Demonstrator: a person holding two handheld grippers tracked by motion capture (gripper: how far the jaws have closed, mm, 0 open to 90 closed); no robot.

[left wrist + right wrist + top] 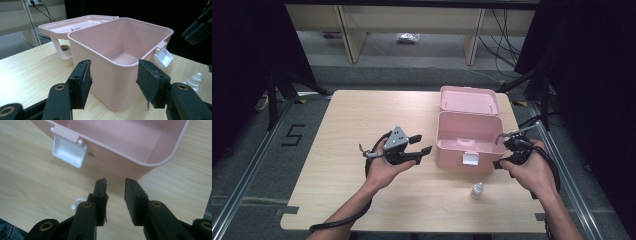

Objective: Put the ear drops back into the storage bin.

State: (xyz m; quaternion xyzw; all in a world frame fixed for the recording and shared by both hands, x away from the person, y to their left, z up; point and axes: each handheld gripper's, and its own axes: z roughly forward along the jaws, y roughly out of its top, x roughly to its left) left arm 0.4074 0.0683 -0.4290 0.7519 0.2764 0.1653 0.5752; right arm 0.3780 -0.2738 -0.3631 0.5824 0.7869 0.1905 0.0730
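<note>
High view: a person is holding a gripper in each hand at a wooden table (pixel 362 115); a pink box (pixel 464 137) is sitting right of centre, its lid (pixel 469 100) lying flat behind it, so the inside is open to anything coming from above.
Small bottle: a white dropper bottle (pixel 477 190) is standing upright on the table just in front of the box, near the front edge and close to the right hand, apart from both grippers.
Left gripper: the left gripper (pixel 421 144) is hovering beside the box's left wall, jaws released and gripping nothing; in the left gripper view the box corner (pixel 112 82) is lying beyond the spread jaws, probably ready to steady it.
Right gripper: the right gripper (pixel 115 185) is pointing down at bare wood by the box's front right corner, jaws partly spread and empty; the bottle (pixel 78 203) is peeking out beside its left jaw.
Latch: a white latch (pixel 69 151) is hanging off the front wall, jutting toward the bottle's likely path.
Open room: bare table is lying left of the box and along the front; the box's right wall is sitting near the table's right edge, leaving the right hand little room there.
</note>
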